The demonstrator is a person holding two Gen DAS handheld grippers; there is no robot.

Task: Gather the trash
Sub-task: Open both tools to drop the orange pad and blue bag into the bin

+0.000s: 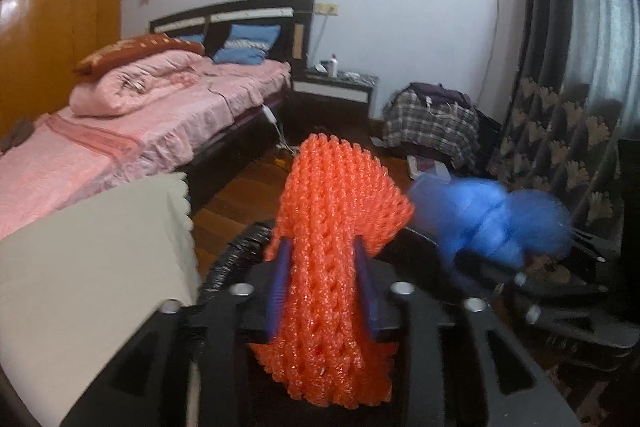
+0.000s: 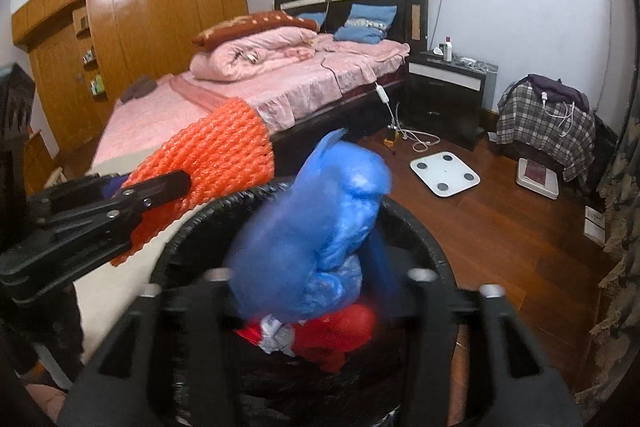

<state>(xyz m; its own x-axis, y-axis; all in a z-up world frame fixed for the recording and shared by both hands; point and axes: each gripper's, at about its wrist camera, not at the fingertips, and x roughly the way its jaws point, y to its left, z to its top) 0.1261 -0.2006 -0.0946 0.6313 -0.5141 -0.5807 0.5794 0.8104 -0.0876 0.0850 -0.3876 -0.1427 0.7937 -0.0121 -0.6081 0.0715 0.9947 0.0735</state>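
In the left wrist view the left gripper (image 1: 323, 291) fills the lower centre, its black arms tipped with ribbed blue pads (image 1: 282, 283) that flank an orange foam net (image 1: 332, 247) — a soft, open-weave sleeve of glossy knotted mesh, standing up between the jaws and flaring to a fan at the upper end. The pads sit at the net's sides; whether they press on it cannot be told. Below it curves the crinkled black liner of the trash bin (image 1: 236, 259). At the right of that frame a blue plastic bag (image 1: 488, 223), blurred, hangs at the right gripper.

In the right wrist view the right gripper (image 2: 316, 279) spans the bottom of the frame with jaws spread wide, and the blue plastic bag (image 2: 320, 227) — thin, shiny, crumpled film bunched into a lump with a pointed tip — sits between them over the bin's mouth, blurred; no pad visibly presses on it. The trash bin (image 2: 424, 227) is round, lined with wrinkled black film, and holds red plastic (image 2: 340, 339) and a scrap of white paper with blue print too small to read. At centre left the left gripper (image 2: 160, 191) holds out the orange foam net (image 2: 216, 159) beside the bin's rim, above a pale cloth-covered tabletop (image 2: 120, 299).

A white bathroom scale (image 2: 444, 173) lies on the glossy wooden floor (image 2: 520, 235).
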